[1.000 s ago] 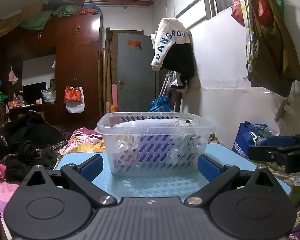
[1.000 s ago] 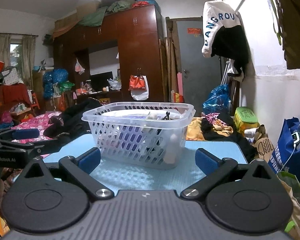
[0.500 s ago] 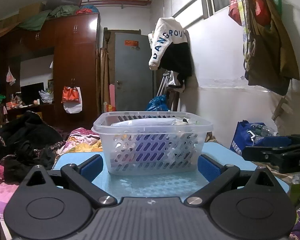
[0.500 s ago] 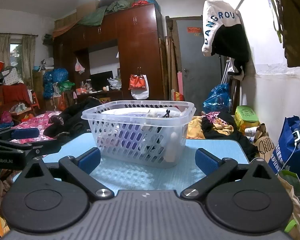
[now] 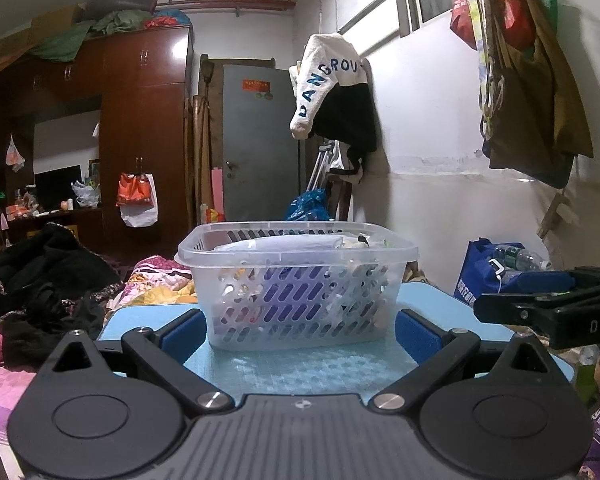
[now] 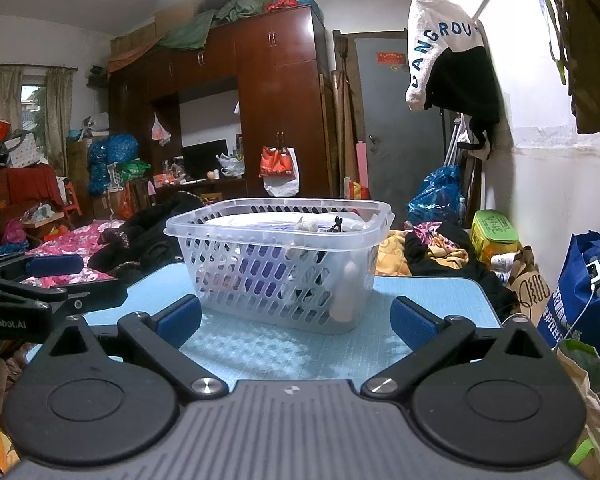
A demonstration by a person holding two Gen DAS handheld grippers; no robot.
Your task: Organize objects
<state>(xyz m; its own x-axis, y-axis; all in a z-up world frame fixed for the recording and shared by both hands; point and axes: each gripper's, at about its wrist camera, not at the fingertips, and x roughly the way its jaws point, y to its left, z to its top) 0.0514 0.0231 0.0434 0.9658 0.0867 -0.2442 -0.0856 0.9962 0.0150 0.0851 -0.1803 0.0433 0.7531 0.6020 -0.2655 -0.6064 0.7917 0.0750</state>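
A clear plastic slotted basket stands on the light blue table; it also shows in the right wrist view. It holds several small items, among them a flat clear package and a white bottle. My left gripper is open and empty, low over the table's near edge, just short of the basket. My right gripper is open and empty, at the same height to the right. Each gripper shows at the edge of the other's view: the right one, the left one.
A bed with dark clothes lies left of the table. A blue bag and paper bags stand on the floor at the right by the white wall. A wardrobe and a grey door are behind.
Both grippers have tilted or shifted slightly; the basket sits a little lower and more central in the left view. Both stay open and empty.
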